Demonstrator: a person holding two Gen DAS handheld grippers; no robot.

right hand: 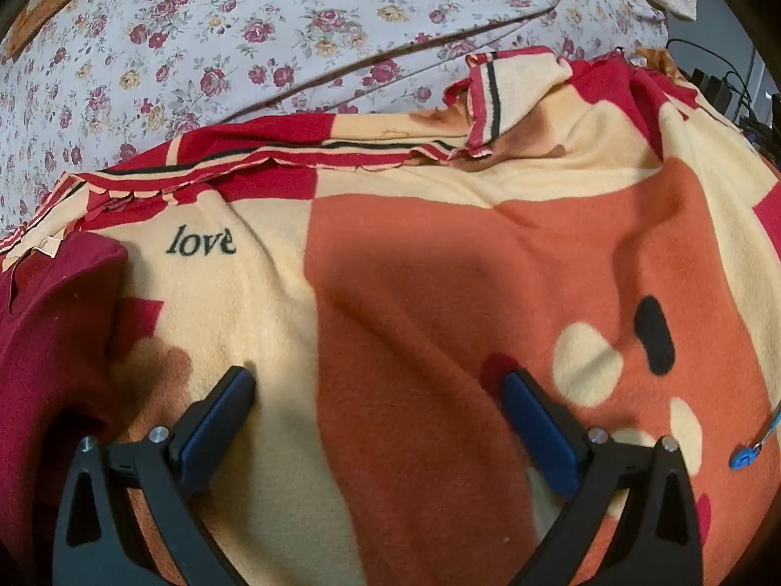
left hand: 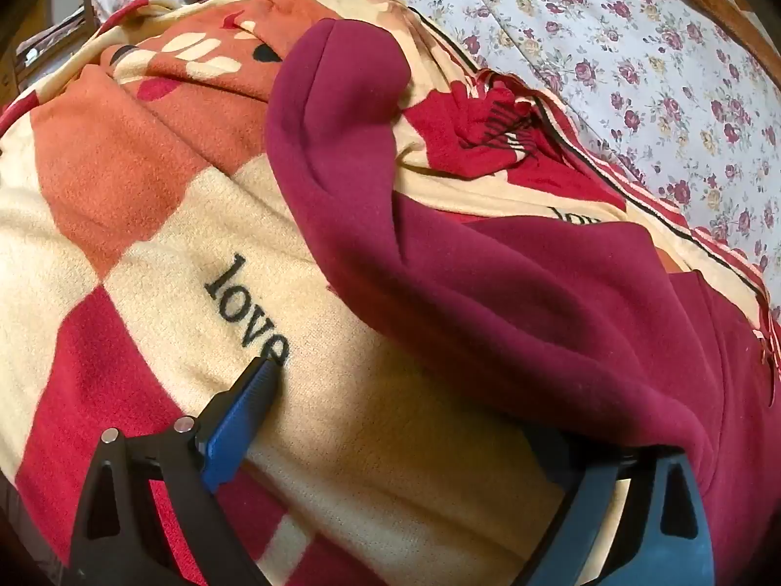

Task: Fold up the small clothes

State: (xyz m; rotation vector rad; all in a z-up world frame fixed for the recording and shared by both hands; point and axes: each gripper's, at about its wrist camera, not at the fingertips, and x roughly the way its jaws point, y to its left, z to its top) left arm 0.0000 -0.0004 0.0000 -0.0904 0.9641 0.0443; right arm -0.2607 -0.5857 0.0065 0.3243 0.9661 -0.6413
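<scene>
A maroon fleece garment (left hand: 512, 293) lies rumpled on a fleece blanket checked in cream, red and orange with the word "love" printed in black (left hand: 146, 244), which is spread over a bed with a pale sheet strewn with small red and yellow roses (left hand: 634, 49). Seen from the left wrist camera, one long part of the garment runs up across the blanket, and its broad lower part spreads to the right of the printed word. The left gripper (left hand: 420, 420) hovers just above the blanket with its jaws wide apart; its blue-padded left finger is close to the printed word, while the right finger is partly hidden under the garment's edge, and whether it touches the cloth cannot be told. The right gripper (right hand: 378, 381) is likewise spread wide over bare blanket, nothing between its fingers, with the garment at the left edge of its view.
</scene>
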